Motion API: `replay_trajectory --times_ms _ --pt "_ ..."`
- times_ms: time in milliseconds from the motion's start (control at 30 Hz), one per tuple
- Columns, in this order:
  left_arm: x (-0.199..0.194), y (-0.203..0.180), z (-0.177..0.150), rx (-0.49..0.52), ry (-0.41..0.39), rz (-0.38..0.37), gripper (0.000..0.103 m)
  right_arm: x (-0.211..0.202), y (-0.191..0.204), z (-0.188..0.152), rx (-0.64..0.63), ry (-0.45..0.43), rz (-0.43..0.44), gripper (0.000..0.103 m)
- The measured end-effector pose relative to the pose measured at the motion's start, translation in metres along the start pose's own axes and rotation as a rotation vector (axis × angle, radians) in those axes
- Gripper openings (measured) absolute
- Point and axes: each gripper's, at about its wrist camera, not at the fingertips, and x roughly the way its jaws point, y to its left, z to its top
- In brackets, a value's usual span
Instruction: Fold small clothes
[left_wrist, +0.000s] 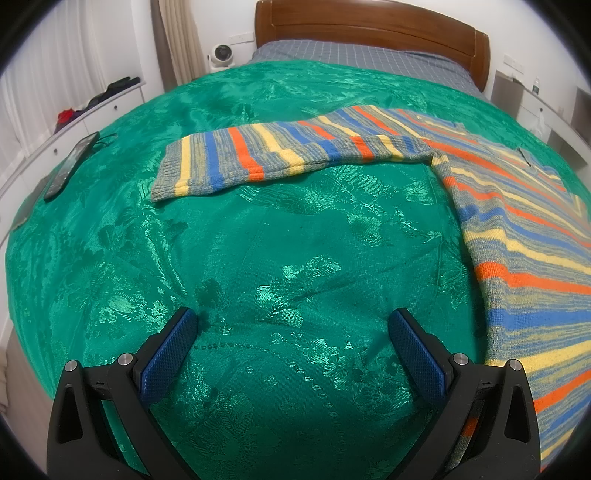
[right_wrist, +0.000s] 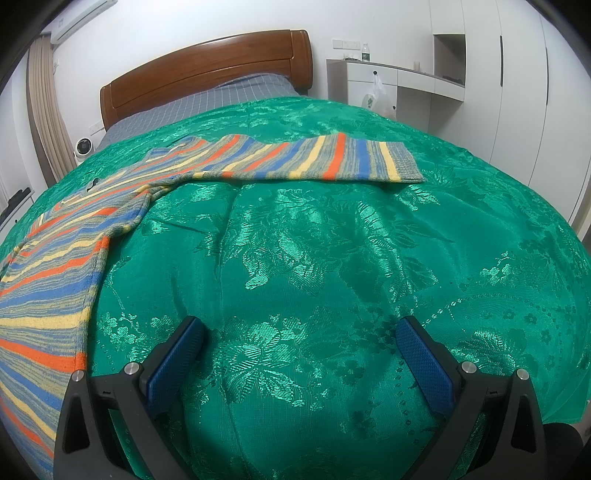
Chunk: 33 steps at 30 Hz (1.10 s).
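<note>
A striped knit sweater (left_wrist: 517, 229) in blue, orange, yellow and grey lies flat on the green bedspread (left_wrist: 258, 258). Its one sleeve (left_wrist: 280, 155) stretches out to the left in the left wrist view. In the right wrist view the sweater (right_wrist: 48, 288) fills the left side and its other sleeve (right_wrist: 314, 158) reaches right. My left gripper (left_wrist: 293, 321) hovers open over bare bedspread, just left of the sweater's hem. My right gripper (right_wrist: 301, 328) is open too, over the bedspread (right_wrist: 332, 258) right of the sweater body. Neither holds anything.
A dark phone (left_wrist: 72, 164) lies near the bed's left edge. A wooden headboard (left_wrist: 369, 33) and grey checked sheet (left_wrist: 351, 55) are at the far end. White drawers (left_wrist: 92, 110) stand left, a white cabinet (right_wrist: 388, 85) with a plastic bag right.
</note>
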Motion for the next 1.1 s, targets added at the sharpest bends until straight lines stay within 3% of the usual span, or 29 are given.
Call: replay_trajectory --times_ms 433,567,700,800,867,933,1000,1100 --pt "0.0 0.0 0.0 0.001 -0.001 0.0 0.103 -0.001 0.0 -0.001 -0.001 -0.001 0.0 0.102" --pt "0.0 0.0 0.0 0.002 -0.001 0.0 0.103 -0.004 -0.001 0.011 -0.025 0.048 0.011 0.102" --pt "0.0 0.0 0.0 0.001 -0.002 0.003 0.103 -0.023 -0.03 0.053 0.037 0.005 0.117 0.1" --pt "0.001 0.002 0.001 0.002 -0.002 0.005 0.103 -0.027 -0.072 0.104 0.105 -0.032 0.125 0.1" --pt "0.001 0.001 0.001 0.002 -0.002 0.005 0.103 -0.012 -0.108 0.137 0.19 0.001 0.133 0.1" --pt "0.001 0.002 0.002 0.002 -0.002 0.005 0.103 0.011 -0.138 0.16 0.279 0.053 0.143 0.093" --pt "0.001 0.001 0.001 0.003 -0.003 0.006 0.103 0.039 -0.164 0.174 0.381 0.127 0.195 0.076" --pt "0.002 0.002 0.003 0.004 -0.002 0.008 0.103 0.083 -0.186 0.179 0.501 0.257 0.268 0.065"
